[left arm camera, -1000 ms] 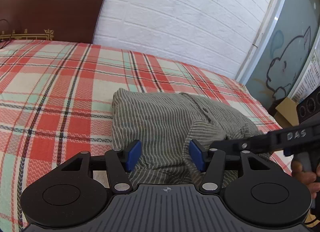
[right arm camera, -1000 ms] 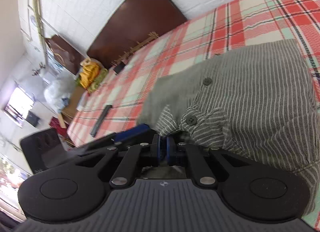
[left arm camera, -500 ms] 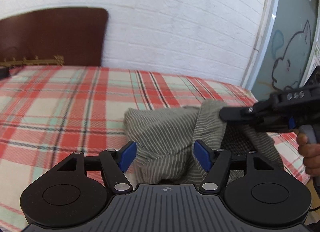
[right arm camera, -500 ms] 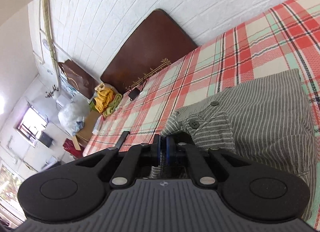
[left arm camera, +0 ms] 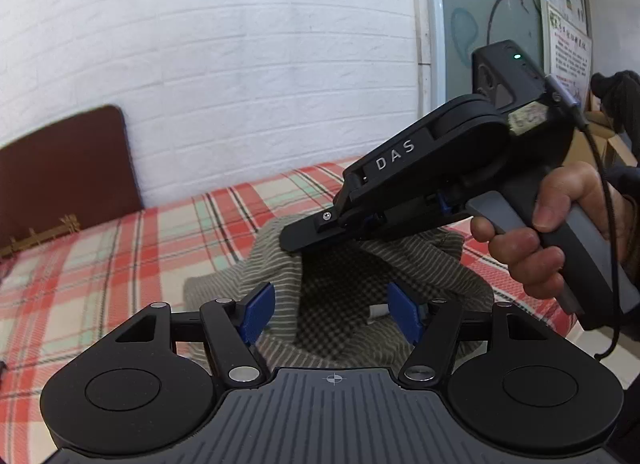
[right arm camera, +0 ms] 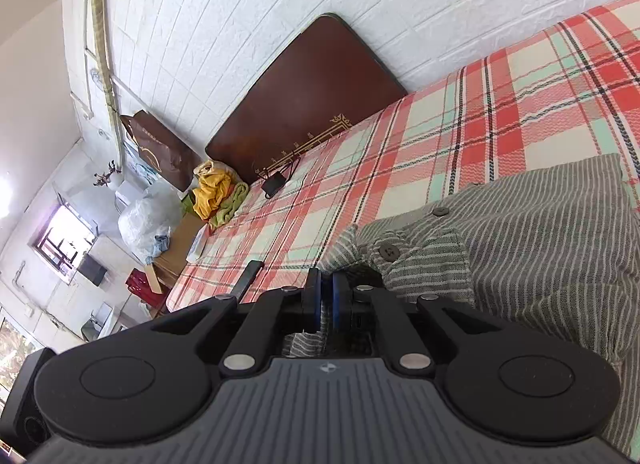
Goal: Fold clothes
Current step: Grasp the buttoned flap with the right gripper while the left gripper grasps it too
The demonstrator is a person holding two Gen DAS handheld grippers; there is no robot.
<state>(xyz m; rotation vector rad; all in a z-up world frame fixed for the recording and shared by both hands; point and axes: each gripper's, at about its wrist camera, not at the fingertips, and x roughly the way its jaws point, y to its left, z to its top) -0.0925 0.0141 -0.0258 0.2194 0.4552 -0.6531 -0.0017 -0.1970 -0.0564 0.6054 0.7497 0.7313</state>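
The gray striped shirt point(left arm camera: 420, 264) lies bunched up on the bed point(right arm camera: 460, 136) with the red checked cover, near its edge. The right gripper point(left arm camera: 296, 242) is clenched tight on a bit of the shirt and lifts that part up off the bed. The left gripper point(left arm camera: 332, 314) has its blue pads wide apart and closing a little, holding nothing, with the shirt just in front of it.

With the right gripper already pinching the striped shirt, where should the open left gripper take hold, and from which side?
Probably the free striped edge of the shirt beside the lifted opening, coming in low from the near side. The right gripper holds one edge up, so the fabric drapes open and this fold stands between the left gripper's closing jaws, untouched.
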